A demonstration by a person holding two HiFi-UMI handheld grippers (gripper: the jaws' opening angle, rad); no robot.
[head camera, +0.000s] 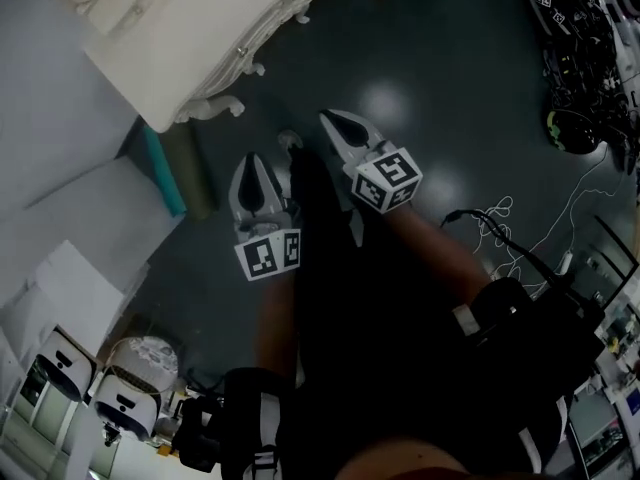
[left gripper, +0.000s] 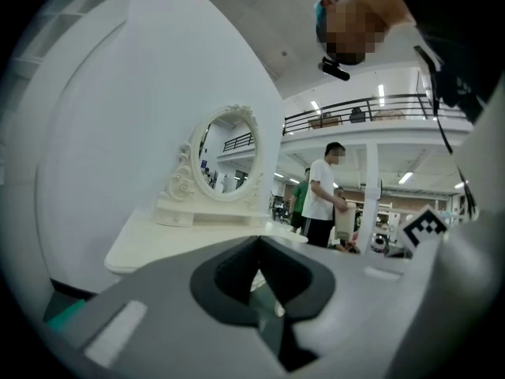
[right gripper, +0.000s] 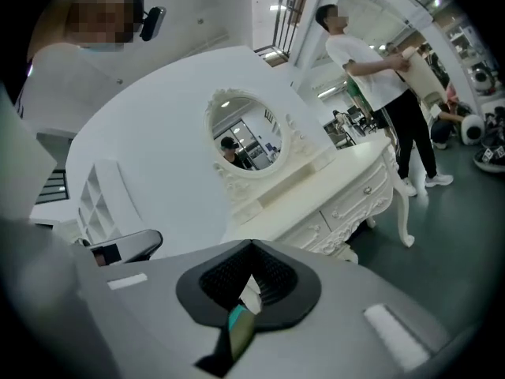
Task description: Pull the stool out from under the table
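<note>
The dark, glossy floor (head camera: 430, 88) fills most of the head view. The cream-white, scroll-carved dressing worktop (head camera: 190, 38) takes the upper left, and an oval carved-frame mirror (right gripper: 246, 136) stands on it at the centre of the right gripper view. Tucked against the worktop's lower edge, left of centre, is what seems to be the stool (head camera: 178, 173). It is a teal-edged, olive-sided shape, mostly hidden beneath the overhang. Its visible edge, and so apparently its long axis, runs from upper left to lower right, with the open side facing the grippers at centre frame. The left gripper (head camera: 256, 163) sits just right of that shape but apart from it, its jaws pressed together on nothing. The right gripper (head camera: 332, 123), a little higher and further right, likewise has its jaws fully closed and empty. The reach is probably not finished, so the jaws need to part before either gripper meets the stool. Coming in low below the carved apron, gripping the near edge at two spread points and drawing it straight out across the floor should keep it from twisting or catching a curled leg.
</note>
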